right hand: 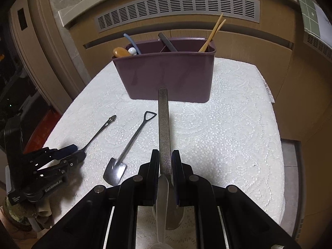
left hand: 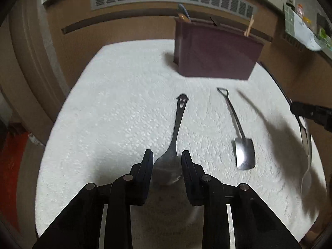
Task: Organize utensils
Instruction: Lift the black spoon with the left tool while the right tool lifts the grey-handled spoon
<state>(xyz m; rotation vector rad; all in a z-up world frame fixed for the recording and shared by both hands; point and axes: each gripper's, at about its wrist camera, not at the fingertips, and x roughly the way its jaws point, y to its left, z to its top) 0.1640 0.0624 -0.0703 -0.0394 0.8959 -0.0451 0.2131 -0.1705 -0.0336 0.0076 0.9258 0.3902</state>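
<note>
Centrally, a steel spoon with a smiley-face handle end (left hand: 176,137) lies on the white embossed paper-towel surface (left hand: 116,112), its bowl between the left gripper's (left hand: 167,157) spread jaws; contact unclear. Right gripper (right hand: 165,159) pinches a speckled-handled steel utensil (right hand: 164,132). Shovel-shaped steel spoon (right hand: 124,151) lies between. Beyond: maroon plastic caddy (right hand: 166,76), partly filled; grey vent grille (right hand: 178,10). Gripper lettering "GenRobot.AI".

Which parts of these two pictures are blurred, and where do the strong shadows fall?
Left wrist view: the purple caddy and the far wall are smeared by motion, and a dark, streaked shadow crosses the white cloth at the right, beside the shovel-shaped spoon. Right wrist view: mostly sharp; the straight wall vent bows from the fisheye lens, and the left gripper casts a soft shadow on the cloth.
</note>
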